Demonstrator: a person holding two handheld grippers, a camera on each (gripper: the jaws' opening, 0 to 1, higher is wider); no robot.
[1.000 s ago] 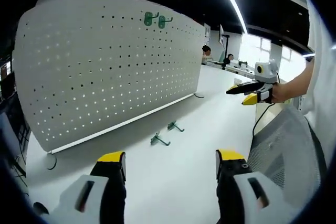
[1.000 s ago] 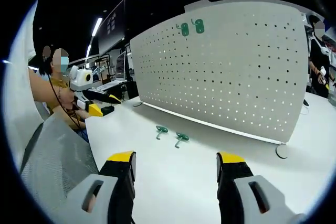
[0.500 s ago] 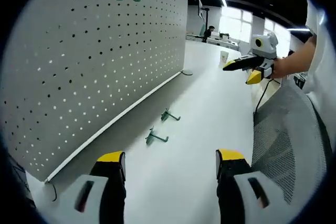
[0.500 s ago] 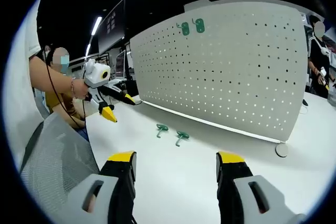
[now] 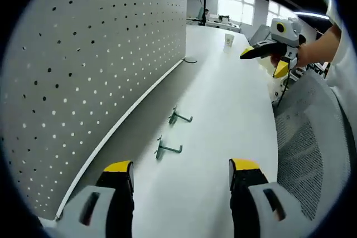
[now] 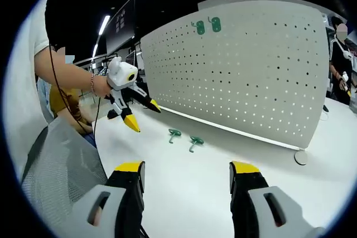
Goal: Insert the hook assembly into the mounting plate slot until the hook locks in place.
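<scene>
You are at the reach-in step: nothing is picked up yet. Two loose green hooks lie on the white table [image 5: 234, 104] in front of the pegboard [image 5: 83, 71], the near hook [image 5: 166, 149] and the far hook [image 5: 178, 117] just beside each other, with two more green hooks [image 6: 207, 25] already hung near the top of the board. Your left gripper [image 5: 181, 174] has its jaws wide and empty, pointed over the near hook; your right gripper [image 6: 186, 174] is likewise spread and empty, well back from the pair. Next, I judge, you should lower the left jaws around one hook's shank, close, then carry it to a free hole and push until it seats.
</scene>
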